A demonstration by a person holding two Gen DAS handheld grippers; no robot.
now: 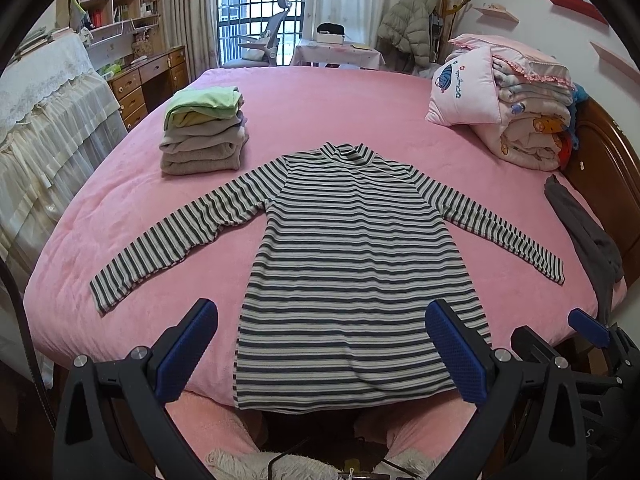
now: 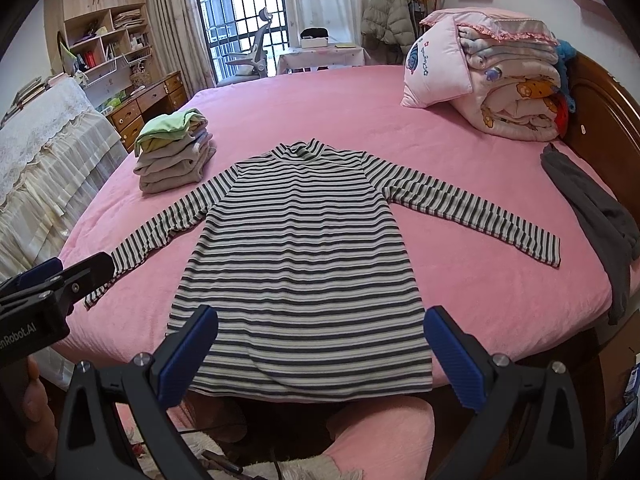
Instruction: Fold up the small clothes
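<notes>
Striped shirt (image 1: pixel 352 248) lies flat on bed (image 1: pixel 320 100) ahead of left tongs (image 1: pixel 322 350) and right tongs (image 2: pixel 320 354), both apart, empty; advise pinching sleeve cuffs first, folding inward evenly.

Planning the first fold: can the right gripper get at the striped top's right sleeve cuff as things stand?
Probably yes. The right gripper is open near the hem of the striped top; the sleeve cuff lies flat on bare pink bedspread, with the grey garment further right, apart from it.
</notes>
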